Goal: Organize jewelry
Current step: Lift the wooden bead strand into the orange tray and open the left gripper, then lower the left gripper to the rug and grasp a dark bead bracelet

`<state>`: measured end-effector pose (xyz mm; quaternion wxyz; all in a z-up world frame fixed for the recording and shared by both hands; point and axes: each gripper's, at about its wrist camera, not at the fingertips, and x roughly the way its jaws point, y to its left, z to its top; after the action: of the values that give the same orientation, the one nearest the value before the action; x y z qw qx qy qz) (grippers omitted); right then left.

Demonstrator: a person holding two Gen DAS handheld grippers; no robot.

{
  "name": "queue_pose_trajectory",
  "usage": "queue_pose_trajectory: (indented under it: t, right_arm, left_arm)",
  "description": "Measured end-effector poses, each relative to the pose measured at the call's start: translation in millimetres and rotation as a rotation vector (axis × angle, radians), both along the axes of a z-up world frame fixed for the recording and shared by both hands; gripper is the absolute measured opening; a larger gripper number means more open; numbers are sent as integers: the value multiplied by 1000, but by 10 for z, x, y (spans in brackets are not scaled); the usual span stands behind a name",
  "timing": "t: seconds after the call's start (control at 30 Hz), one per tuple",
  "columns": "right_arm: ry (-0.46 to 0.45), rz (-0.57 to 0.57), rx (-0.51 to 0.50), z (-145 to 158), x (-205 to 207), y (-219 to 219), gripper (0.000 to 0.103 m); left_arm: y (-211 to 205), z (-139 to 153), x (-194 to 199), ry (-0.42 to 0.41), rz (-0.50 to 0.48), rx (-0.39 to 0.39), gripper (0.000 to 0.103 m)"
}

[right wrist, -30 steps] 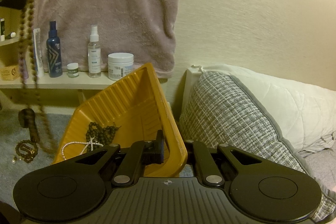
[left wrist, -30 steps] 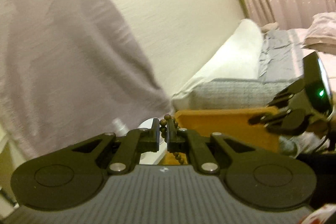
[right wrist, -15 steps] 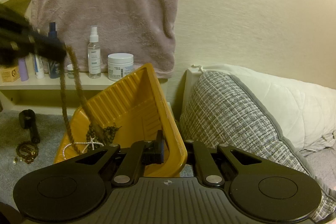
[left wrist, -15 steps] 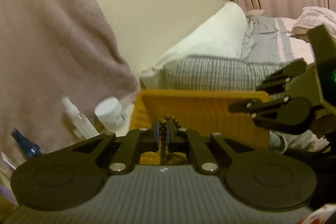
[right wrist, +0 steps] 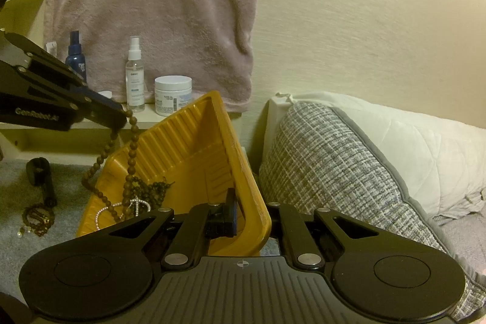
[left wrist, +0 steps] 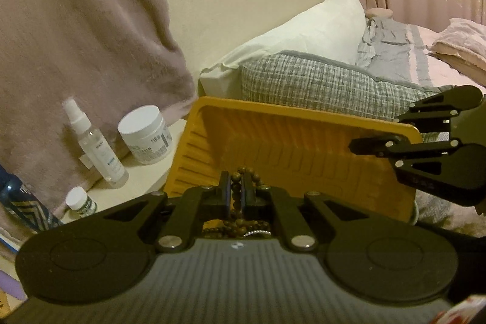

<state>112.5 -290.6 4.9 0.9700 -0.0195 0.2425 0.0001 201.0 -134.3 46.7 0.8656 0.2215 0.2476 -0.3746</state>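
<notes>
- While your right gripper (right wrist: 243,213) clamped the yellow tray (right wrist: 194,148) by its rim, tilting it to gather jewelry, your left gripper (left wrist: 235,192) pinched the brown bead necklace (right wrist: 130,154).
- Its strand hung into the tray, probably for release there.

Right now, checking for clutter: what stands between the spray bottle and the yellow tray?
A white jar stands between the spray bottle and yellow tray, seen in both views.
</notes>
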Motion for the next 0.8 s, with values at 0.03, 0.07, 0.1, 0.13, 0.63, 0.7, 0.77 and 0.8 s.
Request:
queue_pose_trajectory:
  t: [0.03, 0.07, 0.1, 0.13, 0.63, 0.7, 0.77, 0.8]
  right_arm:
    - [0, 0, -1, 1, 4, -1, 7]
    - [0, 0, 0, 1, 3, -2, 7]
    - [0, 0, 0, 1, 4, -3, 7]
    - [1, 1, 0, 0, 4, -2, 7]
    - [-1, 2, -3, -1, 8, 8, 7]
    - [-2, 2, -4, 2, 7, 9, 7]
    - [-2, 2, -5, 1, 9, 7, 7]
    - [-1, 1, -6, 0, 11, 8, 7]
  left_arm:
    - [-10, -17, 8, 3, 1, 1, 5]
    - [-21, -35, 16, 5, 3, 3, 5]
    - [-31, -50, 24, 11, 4, 2, 5]
    - [-39, -55, 22, 15, 3, 1, 5]
    - [693, 95, -117, -51, 218, -36, 13]
    - [899, 83, -167, -55, 279, -46, 13]
    - [1092, 65, -201, -47, 346, -58, 15]
    - [1194, 53, -220, -45, 381, -65, 16]
